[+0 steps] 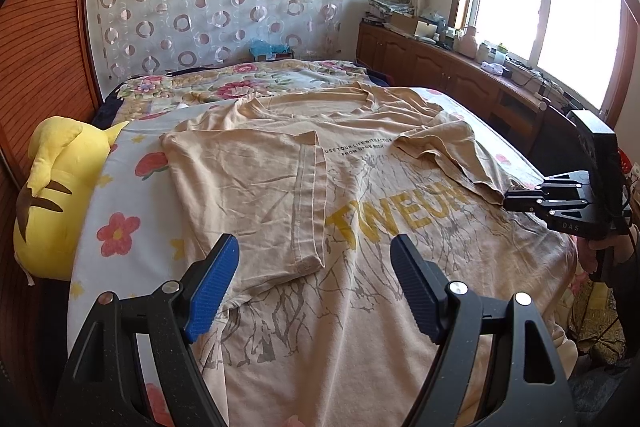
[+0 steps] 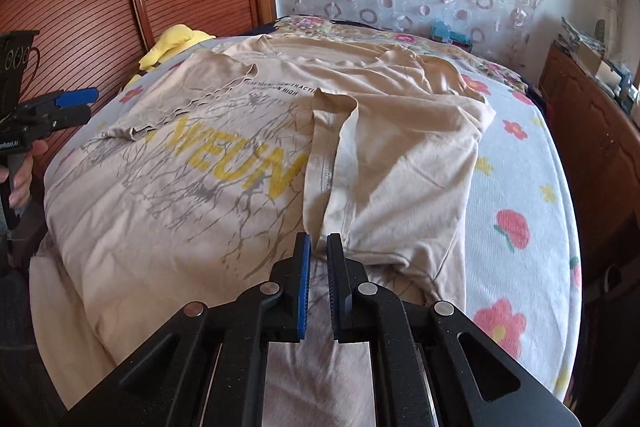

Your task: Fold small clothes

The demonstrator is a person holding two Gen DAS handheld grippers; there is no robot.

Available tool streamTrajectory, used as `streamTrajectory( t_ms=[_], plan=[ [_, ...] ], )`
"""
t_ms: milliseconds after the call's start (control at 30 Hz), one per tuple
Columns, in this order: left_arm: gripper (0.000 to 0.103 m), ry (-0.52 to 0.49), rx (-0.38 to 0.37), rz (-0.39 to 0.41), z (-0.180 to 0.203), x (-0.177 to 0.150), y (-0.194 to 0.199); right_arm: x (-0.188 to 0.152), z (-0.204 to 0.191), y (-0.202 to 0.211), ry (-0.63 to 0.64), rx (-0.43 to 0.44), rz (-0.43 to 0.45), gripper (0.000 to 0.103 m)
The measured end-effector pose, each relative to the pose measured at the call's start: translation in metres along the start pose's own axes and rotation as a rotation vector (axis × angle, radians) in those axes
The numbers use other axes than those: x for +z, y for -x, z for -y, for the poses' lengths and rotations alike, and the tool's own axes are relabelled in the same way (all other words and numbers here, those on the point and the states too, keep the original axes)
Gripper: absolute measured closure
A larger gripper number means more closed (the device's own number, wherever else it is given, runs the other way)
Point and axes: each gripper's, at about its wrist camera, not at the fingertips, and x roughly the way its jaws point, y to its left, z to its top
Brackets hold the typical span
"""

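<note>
Beige T-shirt lying face-up on the flowered bed sheet, both sleeves folded inward.

Nearest, the left gripper (image 1: pixel 314 263) is hovering wide open over the T-shirt (image 1: pixel 400 287); the right gripper (image 2: pixel 318 247) is pinching the hem corner of one folded sleeve (image 2: pixel 400 167). The cotton is looking soft and creased, with yellow lettering (image 1: pixel 400 215) and grey branch print. Beyond the T-shirt, a yellow plush toy (image 1: pixel 60 195) is sitting beside the bed sheet (image 2: pixel 520 179).
</note>
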Motion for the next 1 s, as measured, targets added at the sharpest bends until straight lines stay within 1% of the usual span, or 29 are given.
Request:
streamTrajectory(
  t_ms=[67,133,167,200,300,367,433,533,600,700,767,800,833,900,1000],
  plan=[
    [0.024,0.001,0.002,-0.001,0.000,0.000,0.000,0.001,-0.001,0.003,0.001,0.009,0.004,0.095],
    [0.024,0.003,0.004,-0.001,-0.001,0.000,0.000,0.005,-0.001,0.008,0.008,0.005,0.024,0.090],
    [0.024,0.005,0.007,-0.002,-0.002,0.000,0.000,0.008,0.000,0.010,0.010,0.006,0.036,0.090],
    [0.024,0.006,0.010,-0.003,-0.003,0.000,-0.001,0.013,0.001,0.012,0.010,0.004,0.049,0.089],
    [0.024,0.010,0.013,0.000,-0.005,0.002,-0.002,0.031,0.004,0.013,0.004,-0.028,0.102,0.082],
    [0.024,0.007,0.016,0.000,-0.006,0.004,-0.003,0.047,0.008,0.004,-0.003,-0.030,0.109,0.082],
    [0.024,0.000,0.026,-0.003,-0.008,0.006,-0.005,0.062,0.012,-0.011,0.000,-0.041,0.092,0.079],
    [0.024,0.006,0.034,-0.001,-0.012,0.009,-0.006,0.076,0.015,-0.038,-0.008,-0.026,0.042,0.079],
    [0.024,0.014,0.037,0.001,-0.015,0.010,-0.007,0.084,0.017,-0.055,-0.028,-0.032,0.004,0.079],
    [0.024,0.019,0.037,-0.003,-0.018,0.010,-0.009,0.093,0.020,-0.072,-0.047,-0.011,-0.025,0.079],
    [0.024,0.018,0.041,-0.008,-0.020,0.009,-0.012,0.099,0.021,-0.079,-0.054,-0.015,-0.034,0.092],
    [0.024,0.017,0.043,-0.010,-0.021,0.010,-0.013,0.101,0.020,-0.080,-0.054,0.000,-0.038,0.098],
    [0.024,0.016,0.045,-0.012,-0.023,0.010,-0.015,0.101,0.018,-0.080,-0.052,0.016,-0.041,0.101],
    [0.024,0.017,0.053,-0.017,-0.026,0.011,-0.019,0.103,0.015,-0.081,-0.041,0.061,-0.036,0.101],
    [0.024,0.013,0.057,-0.033,-0.034,0.016,-0.032,0.103,0.005,-0.075,-0.010,0.093,-0.025,0.101]
  ],
)
